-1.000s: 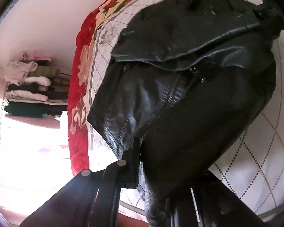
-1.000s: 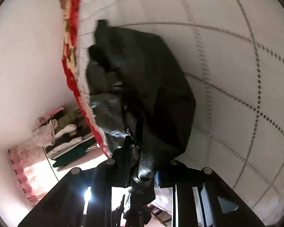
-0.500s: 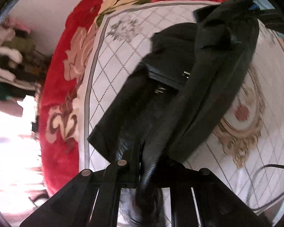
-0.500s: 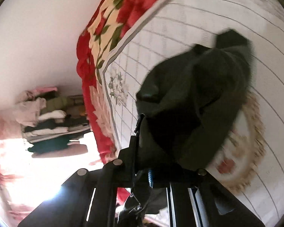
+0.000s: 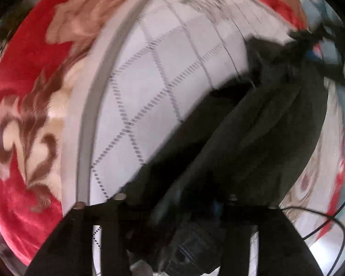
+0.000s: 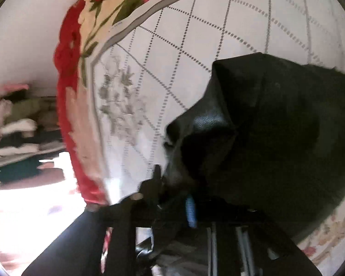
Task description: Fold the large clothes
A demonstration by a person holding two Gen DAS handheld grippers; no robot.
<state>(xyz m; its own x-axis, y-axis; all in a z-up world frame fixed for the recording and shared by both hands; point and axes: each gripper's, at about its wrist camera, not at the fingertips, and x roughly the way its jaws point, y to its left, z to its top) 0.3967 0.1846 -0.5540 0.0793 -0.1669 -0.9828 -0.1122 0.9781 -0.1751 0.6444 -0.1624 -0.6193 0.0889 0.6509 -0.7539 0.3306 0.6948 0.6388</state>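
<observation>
Left wrist view: the black jacket (image 5: 253, 138) is lying across the white quilted blanket (image 5: 154, 87), trailing from the left gripper (image 5: 174, 209) toward the upper right, where a dark gripper body (image 5: 319, 53) shows; a cable (image 5: 329, 225) is looping at lower right. Right wrist view only: a stack of folded clothes (image 6: 18, 135) is sitting beyond the blanket's red floral border (image 6: 66, 87). Both the left gripper's and the right gripper's (image 6: 179, 197) jaws are opening, jacket fabric lying between them; whether the pads are pressing it cannot be told.
</observation>
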